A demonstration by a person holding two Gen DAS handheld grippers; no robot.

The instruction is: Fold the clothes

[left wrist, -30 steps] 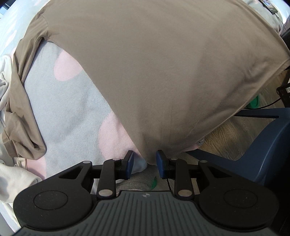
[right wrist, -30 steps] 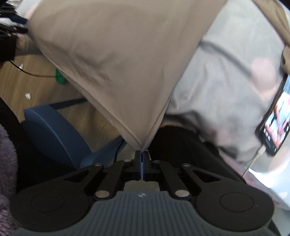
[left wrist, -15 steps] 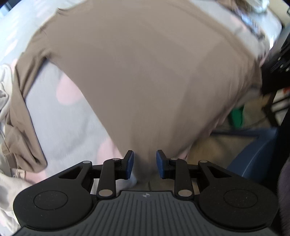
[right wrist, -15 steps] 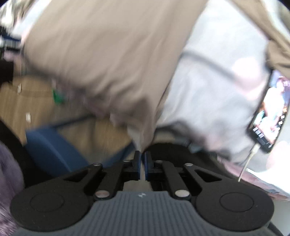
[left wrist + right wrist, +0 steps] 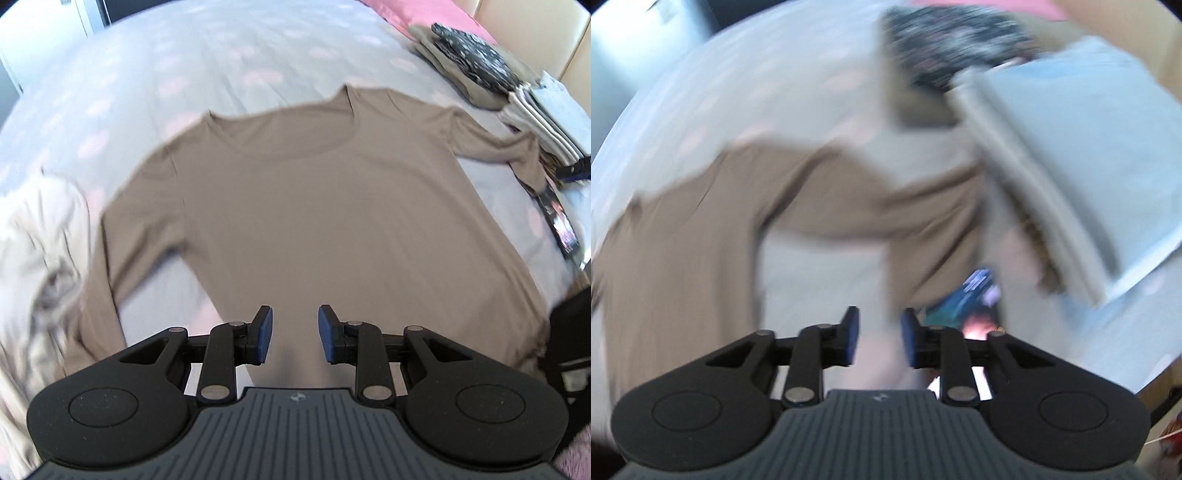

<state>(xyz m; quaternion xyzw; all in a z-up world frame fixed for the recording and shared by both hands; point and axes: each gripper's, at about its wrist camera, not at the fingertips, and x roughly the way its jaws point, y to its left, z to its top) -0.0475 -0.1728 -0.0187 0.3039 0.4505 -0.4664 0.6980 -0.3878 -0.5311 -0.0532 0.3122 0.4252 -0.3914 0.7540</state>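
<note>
A tan long-sleeved shirt [image 5: 314,221] lies spread flat on the bed, collar at the far end, sleeves out to both sides. My left gripper [image 5: 295,332] hovers open over its near hem; the cloth shows below the gap and the pads do not press on it. The right wrist view is blurred. In it my right gripper [image 5: 877,338] has its jaws opening, with nothing gripped, above the shirt's right sleeve [image 5: 886,206] and the body of the shirt [image 5: 683,258] at the left.
A grey bedcover [image 5: 184,74] with pink spots lies under the shirt. Stacks of folded clothes [image 5: 546,110] and a dark patterned piece [image 5: 469,55] sit far right. A lit phone [image 5: 563,232] lies by the right sleeve. A crumpled pale garment [image 5: 44,251] lies at the left.
The shirt, earlier held up by its hem, now lies flat on the bed. The right gripper has opened and let the hem go. Both grippers have risen and swung toward the bed.
</note>
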